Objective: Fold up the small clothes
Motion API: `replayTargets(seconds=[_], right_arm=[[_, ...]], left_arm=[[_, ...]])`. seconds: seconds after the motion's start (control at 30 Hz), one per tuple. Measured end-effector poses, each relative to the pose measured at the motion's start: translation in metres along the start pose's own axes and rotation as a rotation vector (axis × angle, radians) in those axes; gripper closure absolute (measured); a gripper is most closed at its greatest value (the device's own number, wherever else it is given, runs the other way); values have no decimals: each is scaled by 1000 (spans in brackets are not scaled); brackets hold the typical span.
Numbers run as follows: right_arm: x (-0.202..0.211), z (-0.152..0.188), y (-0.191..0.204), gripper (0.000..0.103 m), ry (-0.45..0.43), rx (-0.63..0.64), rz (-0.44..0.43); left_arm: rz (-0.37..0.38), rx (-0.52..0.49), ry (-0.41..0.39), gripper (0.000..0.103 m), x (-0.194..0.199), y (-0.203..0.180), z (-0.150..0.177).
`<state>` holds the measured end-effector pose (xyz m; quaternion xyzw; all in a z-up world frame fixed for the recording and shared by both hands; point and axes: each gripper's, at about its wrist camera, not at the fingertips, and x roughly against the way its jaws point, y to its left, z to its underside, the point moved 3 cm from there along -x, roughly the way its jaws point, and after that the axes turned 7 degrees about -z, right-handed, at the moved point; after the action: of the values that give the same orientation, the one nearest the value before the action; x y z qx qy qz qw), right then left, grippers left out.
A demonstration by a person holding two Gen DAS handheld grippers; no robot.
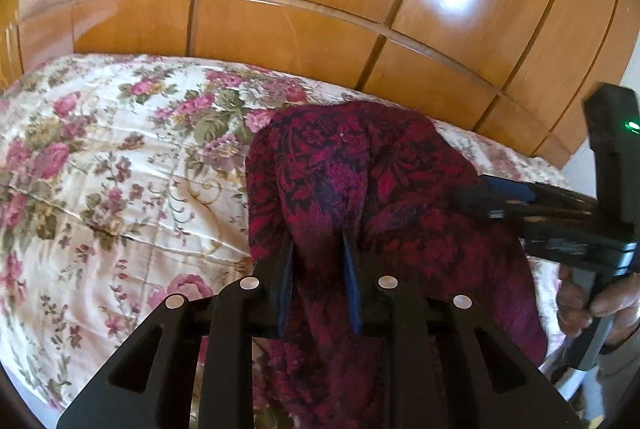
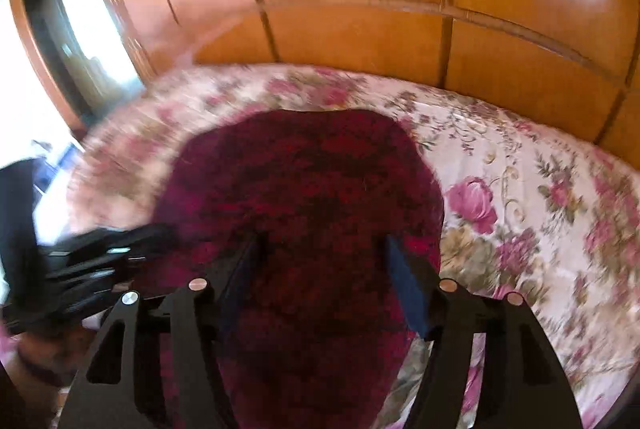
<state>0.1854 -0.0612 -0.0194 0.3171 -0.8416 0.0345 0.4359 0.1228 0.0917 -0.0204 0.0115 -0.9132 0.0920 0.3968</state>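
Item: dark red patterned garment (image 1: 344, 189), lifted over a floral bedspread (image 1: 112, 165), wooden wardrobe panels (image 1: 280, 29) behind.

Left wrist view, left to right: bedspread fills the left; at centre the left gripper (image 1: 318, 245) has its jaws closed narrowly on a bunched fold of the garment; at right edge the right gripper (image 1: 504, 205) reaches to the cloth's side. Right wrist view: the right gripper's jaws stand wide apart, cloth lying between them, none pinched. Handling, judged: soft, fuzzy knit, light, limp, sags freely; best taken at an edge or corner, not mid-panel.
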Motion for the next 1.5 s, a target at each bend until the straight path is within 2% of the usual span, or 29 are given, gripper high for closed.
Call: replayTargets(seconds=[0.13, 0.2, 0.27, 0.37, 0.5, 0.6, 0.67, 0.8, 0.9, 0.97, 1.17, 1.4, 1.5], right_arm=[[9, 9, 10, 34, -27, 47, 47], [13, 14, 8, 24, -49, 45, 43], [17, 20, 1, 7, -67, 14, 45], [24, 28, -12, 3, -82, -84, -12], [31, 38, -27, 3, -96, -171, -95], [33, 49, -41, 2, -91, -255, -196], [32, 59, -52, 2, -87, -322, -265], [31, 74, -66, 2, -66, -409, -383], [27, 86, -75, 2, -48, -465, -471], [23, 92, -80, 2, -39, -493, -523], [5, 105, -85, 2, -8, -559, -690], [-20, 92, -72, 2, 15, -514, -806], [-29, 82, -65, 2, 23, -497, -836]], left_arm=[[-52, -18, -16, 82, 3, -3, 3], [-77, -40, -24, 82, 6, -6, 5], [-105, -62, -33, 82, 9, -9, 6], [-140, -80, -47, 82, 14, -13, 8], [-152, -76, -48, 82, 17, -15, 11], [-161, -74, -49, 82, 18, -16, 13], [-190, -68, -55, 57, 20, -15, 14], [-193, -35, -56, 43, 22, -8, 15], [-190, -40, -43, 43, 21, -7, 17], [-208, -61, -39, 32, 19, -9, 18], [-218, -59, -13, 25, 5, 1, 24], [-144, 17, 28, 25, -10, 21, 30], [-72, 82, 38, 25, -17, 34, 33]])
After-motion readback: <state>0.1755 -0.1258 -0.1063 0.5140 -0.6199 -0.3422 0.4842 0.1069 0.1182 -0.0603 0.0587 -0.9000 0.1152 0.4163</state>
